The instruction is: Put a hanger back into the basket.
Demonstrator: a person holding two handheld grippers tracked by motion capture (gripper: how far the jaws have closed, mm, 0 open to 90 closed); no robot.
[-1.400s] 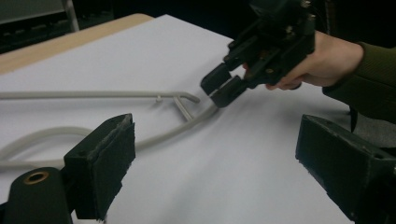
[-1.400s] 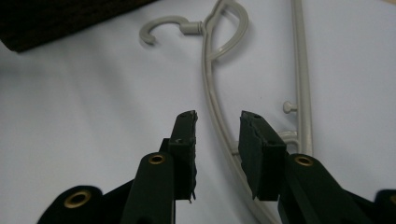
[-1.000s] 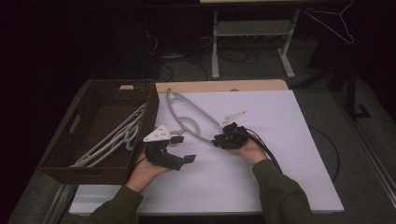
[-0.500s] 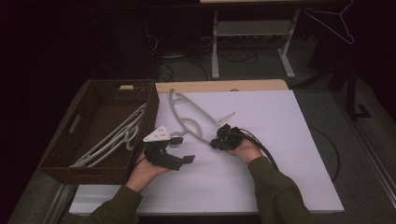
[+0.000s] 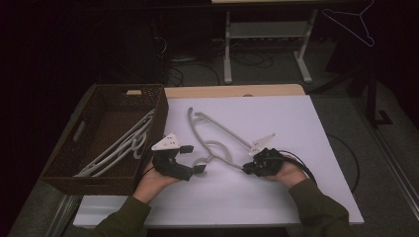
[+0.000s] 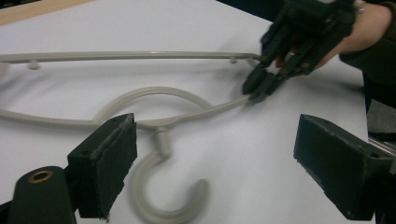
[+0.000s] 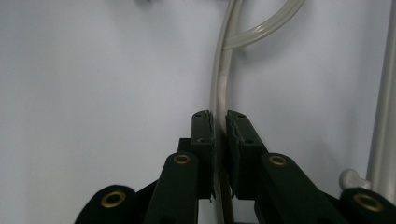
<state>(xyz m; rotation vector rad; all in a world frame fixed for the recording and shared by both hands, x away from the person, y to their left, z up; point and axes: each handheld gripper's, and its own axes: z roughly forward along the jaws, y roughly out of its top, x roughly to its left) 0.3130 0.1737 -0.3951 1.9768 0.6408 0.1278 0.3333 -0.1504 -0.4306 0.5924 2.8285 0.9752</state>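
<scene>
A pale grey plastic hanger (image 5: pixel 217 129) lies flat on the white table (image 5: pixel 296 123). My right gripper (image 5: pixel 248 168) is shut on the end of its lower arm; in the right gripper view the arm (image 7: pixel 223 60) runs straight out from between the shut jaws (image 7: pixel 219 126). My left gripper (image 5: pixel 194 159) is open just left of the middle, and the hanger's hook (image 6: pixel 156 205) lies on the table between its wide-apart pads (image 6: pixel 109 158). The left gripper view also shows the right gripper (image 6: pixel 261 86) pinching the hanger beyond the hook.
A dark wicker basket (image 5: pixel 123 92) stands at the table's left edge with several pale hangers (image 5: pixel 118 145) in it. A wire hanger (image 5: pixel 352 22) hangs at the top right. A desk frame (image 5: pixel 267 29) stands behind the table. The right gripper's cable (image 5: pixel 316 173) trails off its right side.
The right gripper has drawn back toward the person and to the right, dragging the hanger with it. The hook now lies between the left gripper's open jaws.
</scene>
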